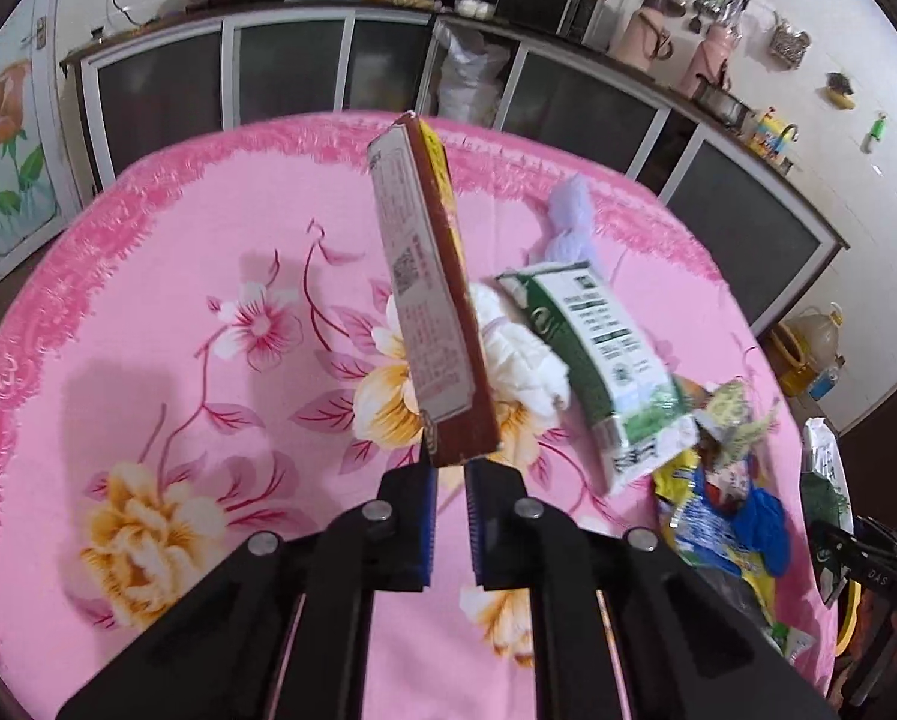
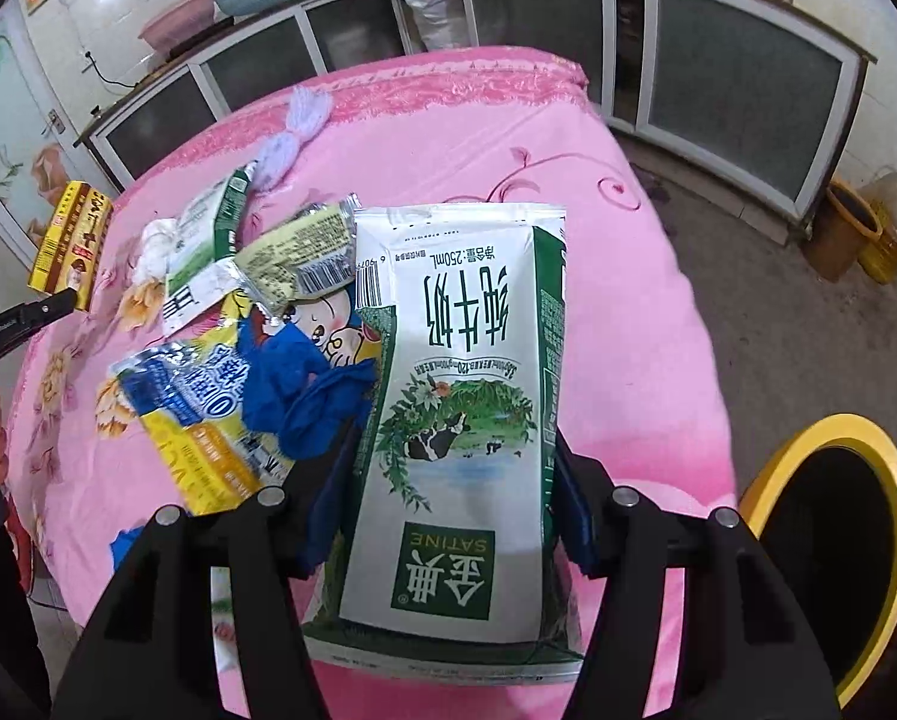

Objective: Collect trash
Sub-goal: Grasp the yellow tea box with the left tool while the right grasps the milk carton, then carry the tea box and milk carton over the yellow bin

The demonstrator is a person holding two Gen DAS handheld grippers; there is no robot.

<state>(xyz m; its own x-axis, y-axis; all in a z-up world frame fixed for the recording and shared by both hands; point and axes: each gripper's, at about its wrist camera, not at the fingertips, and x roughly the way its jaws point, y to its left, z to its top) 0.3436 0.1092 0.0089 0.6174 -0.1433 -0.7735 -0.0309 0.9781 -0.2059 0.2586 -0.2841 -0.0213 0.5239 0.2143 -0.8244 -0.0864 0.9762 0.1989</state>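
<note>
Trash is split between two grips: the left gripper (image 1: pixel 450 468) pinches a flat brown box (image 1: pixel 424 294) above the pink floral tablecloth (image 1: pixel 178 240), the right gripper (image 2: pixel 454 480) clamps a green-and-white milk carton (image 2: pixel 460 420) near the yellow-rimmed bin (image 2: pixel 895 516)

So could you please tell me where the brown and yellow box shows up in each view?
Left wrist: the box stands centre frame, pinched at its lower end by the left gripper.
Right wrist: the same box sits at the far left edge, above the table.
Shared landmark: the lilac yarn bundle near the far table edge.
</note>
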